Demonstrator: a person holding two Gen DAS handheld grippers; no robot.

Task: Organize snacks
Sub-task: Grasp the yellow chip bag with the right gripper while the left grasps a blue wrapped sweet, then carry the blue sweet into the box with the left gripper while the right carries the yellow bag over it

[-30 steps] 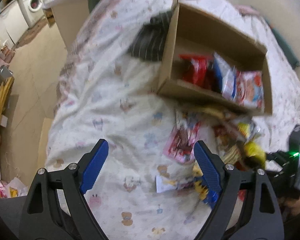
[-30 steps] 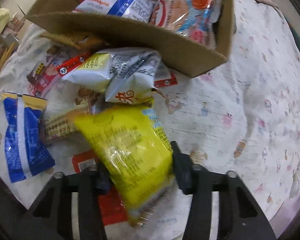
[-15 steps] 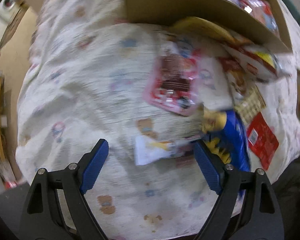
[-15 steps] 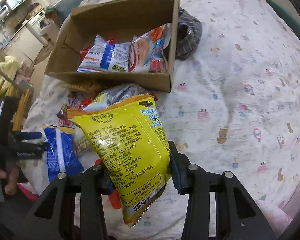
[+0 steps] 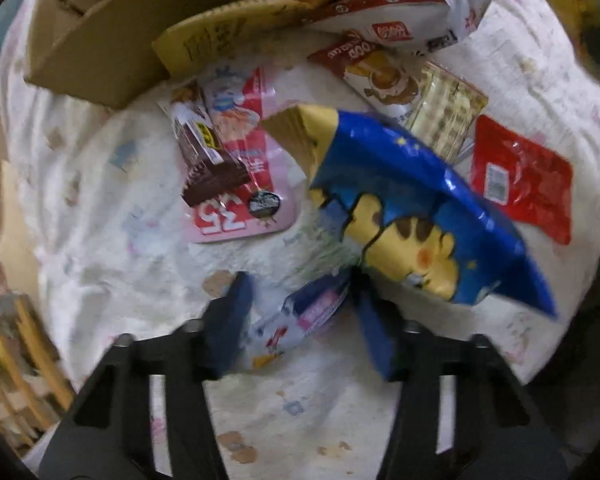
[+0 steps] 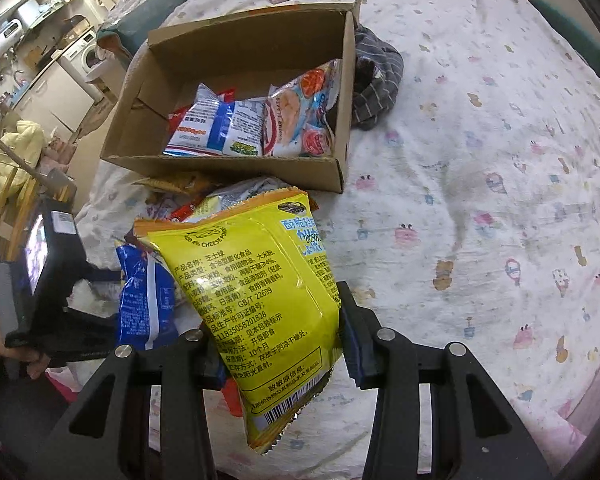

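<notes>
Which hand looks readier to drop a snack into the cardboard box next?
Right. The right gripper already holds the yellow snack bag lifted, facing the cardboard box; the left gripper is only closing on a small packet on the bed.

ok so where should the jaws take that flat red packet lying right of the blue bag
Take the red packet by its right-hand edge, coming straight down. It lies flat on the bedsheet, and that edge looks clear; the blue bag crowds its left side.

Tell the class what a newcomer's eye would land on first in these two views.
First, the big yellow snack bag pinched in the right gripper, held up before the cardboard box with packets inside. Next, the blue bag lying among scattered snacks on the bedspread, beside the left gripper, whose jaws are closing around a small white packet.
</notes>
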